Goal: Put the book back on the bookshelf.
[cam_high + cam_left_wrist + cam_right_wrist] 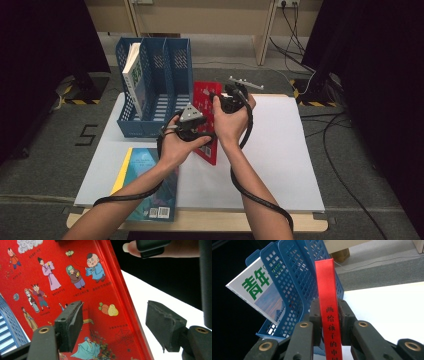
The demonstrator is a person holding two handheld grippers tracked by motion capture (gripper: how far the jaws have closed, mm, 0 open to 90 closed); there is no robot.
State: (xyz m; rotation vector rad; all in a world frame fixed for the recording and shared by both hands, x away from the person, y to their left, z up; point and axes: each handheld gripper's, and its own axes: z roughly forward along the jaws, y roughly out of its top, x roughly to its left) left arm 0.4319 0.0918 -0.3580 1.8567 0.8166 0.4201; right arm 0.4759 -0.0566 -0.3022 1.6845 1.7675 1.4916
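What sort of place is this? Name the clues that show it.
Probably a recording lab, not an office: a white table ringed by dark curtains, loose floor cables, and hand-held grippers working a red book.

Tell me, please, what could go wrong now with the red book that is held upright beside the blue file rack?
1. Only the right tongs clamp the red book, by its narrow spine; it could pivot or slip.
2. The left tongs stand open around the book's edge, without pressing; closing carelessly could push the book sideways.
3. The blue file rack stands very close, so the book may catch on its mesh wall while moving in.
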